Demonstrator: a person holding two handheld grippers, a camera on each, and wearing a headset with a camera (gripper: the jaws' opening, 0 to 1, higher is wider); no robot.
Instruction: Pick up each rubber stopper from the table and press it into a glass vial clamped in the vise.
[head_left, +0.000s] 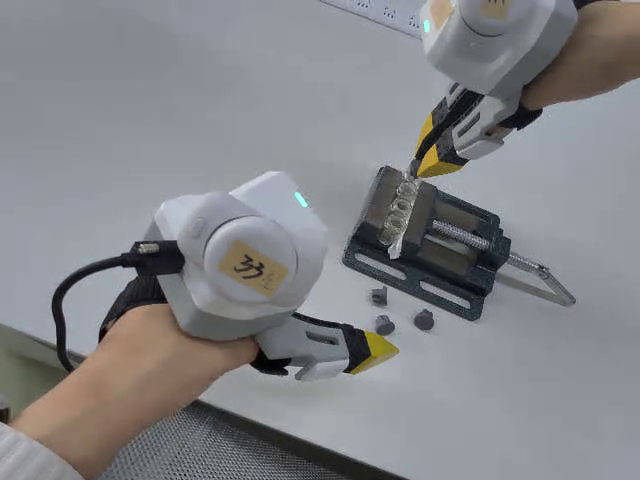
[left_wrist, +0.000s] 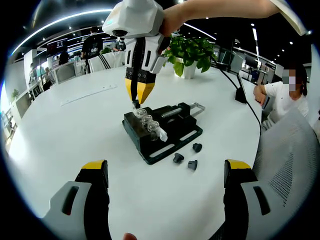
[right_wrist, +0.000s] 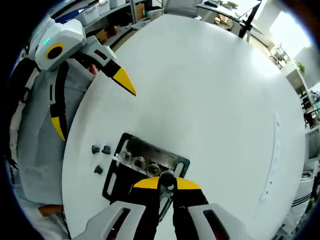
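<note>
A black vise (head_left: 455, 262) clamps a row of glass vials (head_left: 398, 212) mid-table. My right gripper (head_left: 414, 172) hangs just over the far end of that row, shut on a dark rubber stopper (right_wrist: 166, 180); the same stopper (left_wrist: 135, 104) shows under its yellow tips (left_wrist: 139, 95). Three loose stoppers (head_left: 384, 324) lie on the table in front of the vise, also seen as stoppers (left_wrist: 192, 164) and stoppers (right_wrist: 98, 170). My left gripper (head_left: 372, 352) hovers low near the table's front edge, short of them, its jaws wide open (left_wrist: 165, 167) and holding nothing.
The white round table (head_left: 200, 110) stretches bare to the left. The vise handle (head_left: 545, 282) sticks out to the right. A power strip (head_left: 385, 12) lies at the far edge. A potted plant (left_wrist: 187, 50) and a black cable (left_wrist: 240, 85) stand beyond the vise; a seated person (left_wrist: 280, 95) is nearby.
</note>
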